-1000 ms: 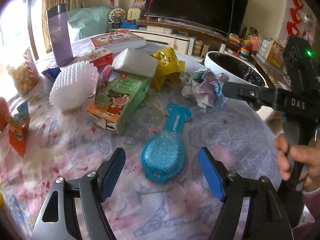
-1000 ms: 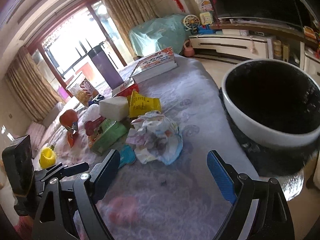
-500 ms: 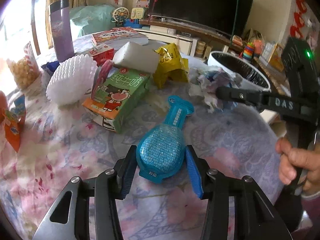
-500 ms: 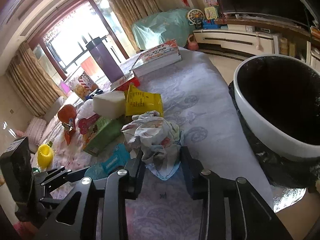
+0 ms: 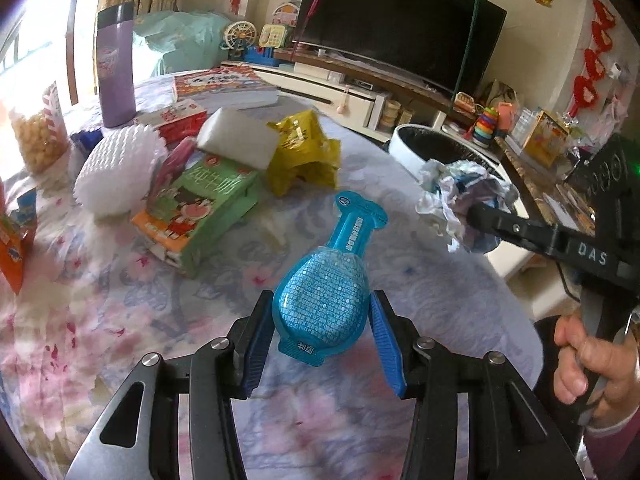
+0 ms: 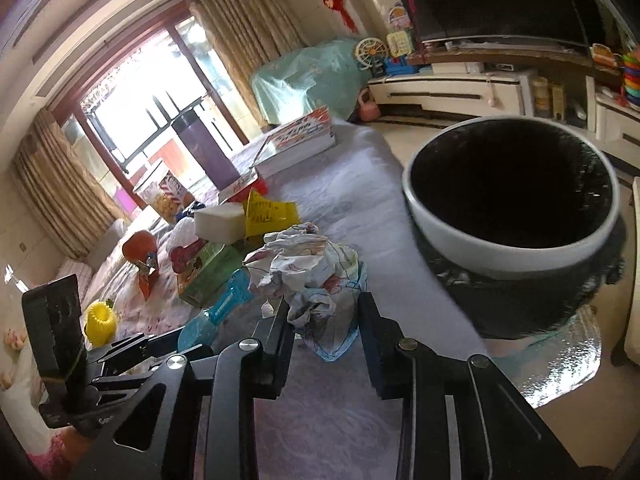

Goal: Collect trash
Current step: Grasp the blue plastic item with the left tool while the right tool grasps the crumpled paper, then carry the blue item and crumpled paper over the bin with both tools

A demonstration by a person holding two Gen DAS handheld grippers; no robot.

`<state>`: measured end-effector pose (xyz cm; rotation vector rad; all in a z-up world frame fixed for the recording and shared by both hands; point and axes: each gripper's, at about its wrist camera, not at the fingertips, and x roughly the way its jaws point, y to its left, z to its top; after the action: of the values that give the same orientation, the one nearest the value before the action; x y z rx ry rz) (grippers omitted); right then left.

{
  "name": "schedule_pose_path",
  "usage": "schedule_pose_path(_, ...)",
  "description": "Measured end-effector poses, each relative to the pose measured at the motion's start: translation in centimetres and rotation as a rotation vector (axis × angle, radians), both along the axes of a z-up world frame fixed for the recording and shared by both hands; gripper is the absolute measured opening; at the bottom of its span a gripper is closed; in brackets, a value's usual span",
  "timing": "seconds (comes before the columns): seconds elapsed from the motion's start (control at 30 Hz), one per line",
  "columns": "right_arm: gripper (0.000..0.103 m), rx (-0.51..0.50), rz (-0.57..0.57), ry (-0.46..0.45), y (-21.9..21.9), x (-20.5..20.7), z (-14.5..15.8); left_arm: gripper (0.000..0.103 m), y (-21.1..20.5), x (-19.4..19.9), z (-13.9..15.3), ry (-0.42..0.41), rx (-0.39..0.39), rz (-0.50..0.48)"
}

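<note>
A blue paddle-shaped blister pack (image 5: 356, 224) sits between the blue pads of my left gripper (image 5: 320, 308), which is shut on its round end; the handle end points away over the flowered tablecloth (image 5: 420, 280). My right gripper (image 6: 324, 312) is shut on a crumpled white printed paper wad (image 6: 304, 264). In the left wrist view the wad (image 5: 460, 196) hangs at the tip of the right gripper, near the table's right edge. A white bin (image 6: 440, 236) with a black liner stands just beyond that edge, to the right of the wad.
On the table lie a green milk carton (image 5: 200, 208), a yellow wrapper (image 5: 304, 156), a white foam block (image 5: 236, 140), a white foam net (image 5: 116, 168), books (image 5: 224, 88), a purple flask (image 5: 116, 68) and a snack jar (image 5: 36, 140). A hand (image 5: 580, 360) grips the right tool.
Both grippers went from wide open to shut: the left one closed on the blue pack, the right one on the paper wad. The wad has moved right, toward the bin.
</note>
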<state>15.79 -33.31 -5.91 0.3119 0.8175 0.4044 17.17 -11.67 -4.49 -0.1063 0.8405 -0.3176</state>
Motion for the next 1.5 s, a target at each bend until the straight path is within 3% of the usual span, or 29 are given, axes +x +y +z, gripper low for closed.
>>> schedule_pose_path(0.9, 0.031, 0.003, -0.152, -0.031, -7.3, -1.7, 1.4, 0.046, -6.8, 4.3, 1.3, -0.041, 0.016, -0.112)
schedule_pose_path(1.5, 0.031, -0.017, -0.207, -0.033, -10.7, -0.1, 2.0, 0.046, -10.2, 7.4, 2.1, -0.059, 0.046, -0.16)
